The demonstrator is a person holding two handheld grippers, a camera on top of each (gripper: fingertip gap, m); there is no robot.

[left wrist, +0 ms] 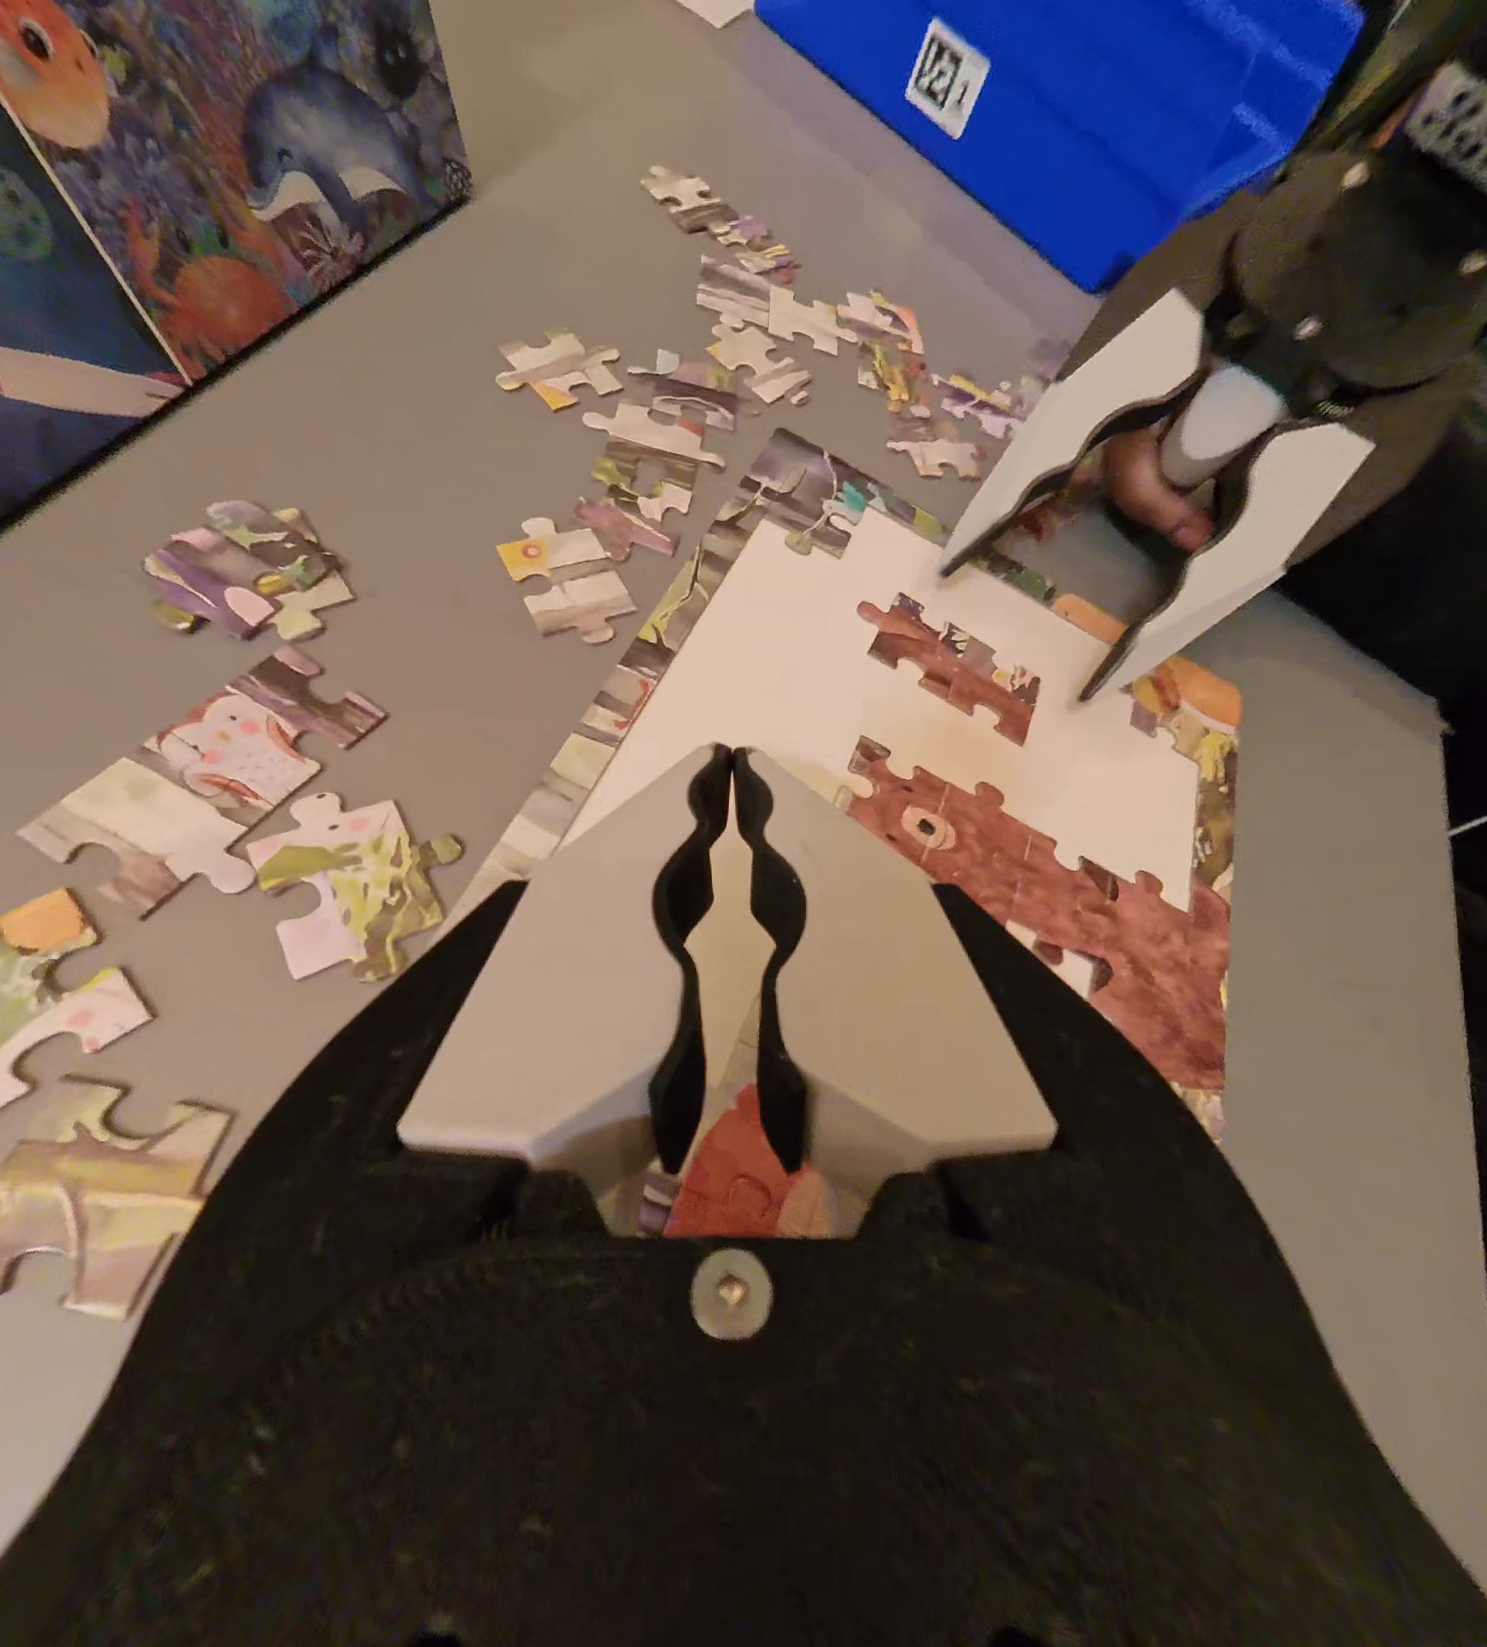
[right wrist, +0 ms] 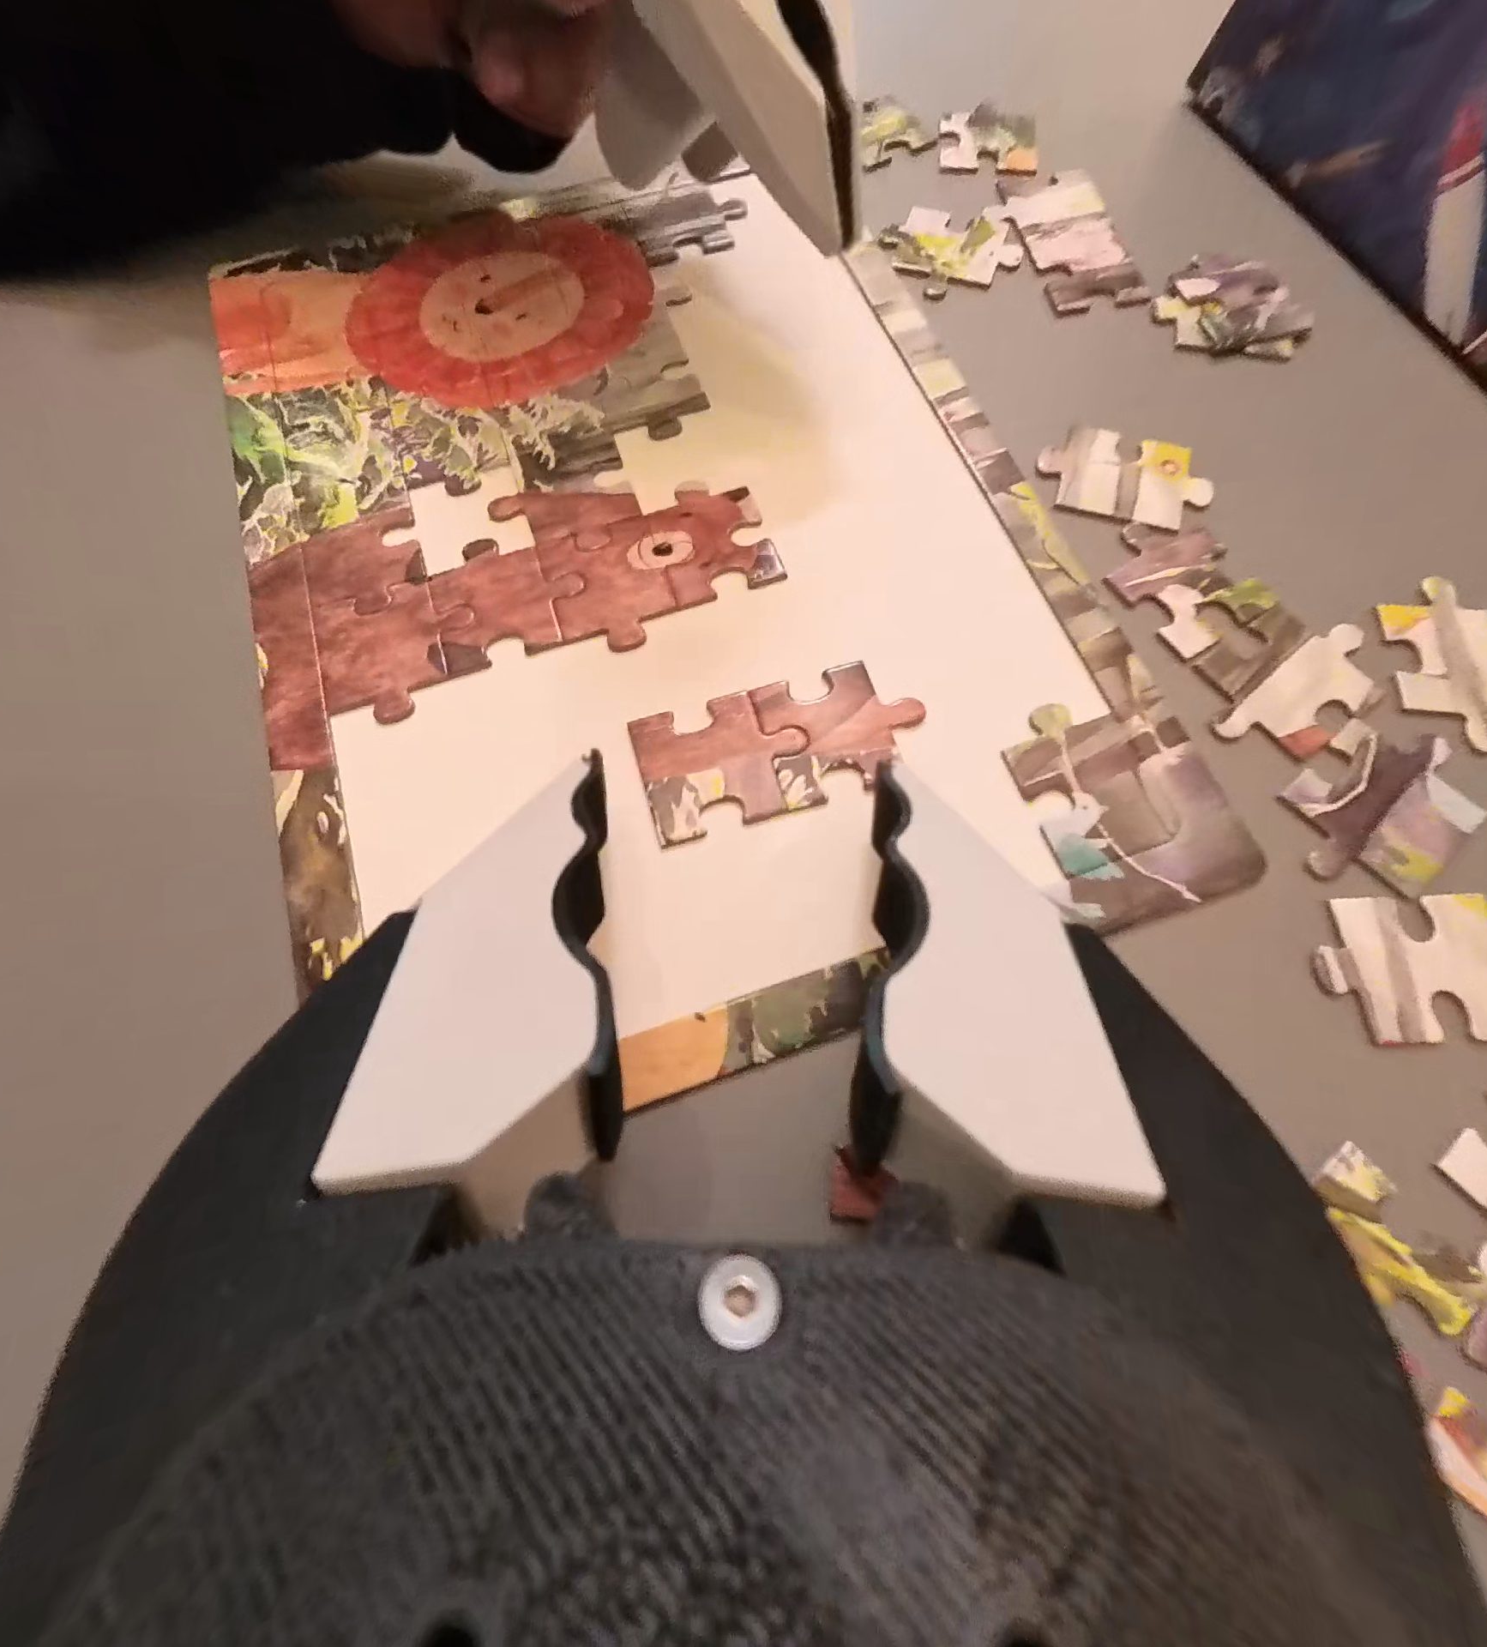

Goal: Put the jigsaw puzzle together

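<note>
My left gripper (left wrist: 733,756) hangs over the near edge of the white puzzle board (left wrist: 776,659), its jaws closed with nothing between them. Just right of its tips lies the brown bear section (left wrist: 1070,900). Farther on, a small brown joined cluster (left wrist: 954,664) sits alone on the board, with my right gripper (left wrist: 1021,628) spread wide beside it. Loose pieces (left wrist: 214,784) scatter the grey table (left wrist: 419,499) to the left, an illustrated puzzle box (left wrist: 187,169) far left, a blue bin (left wrist: 1070,116) far right.
</note>
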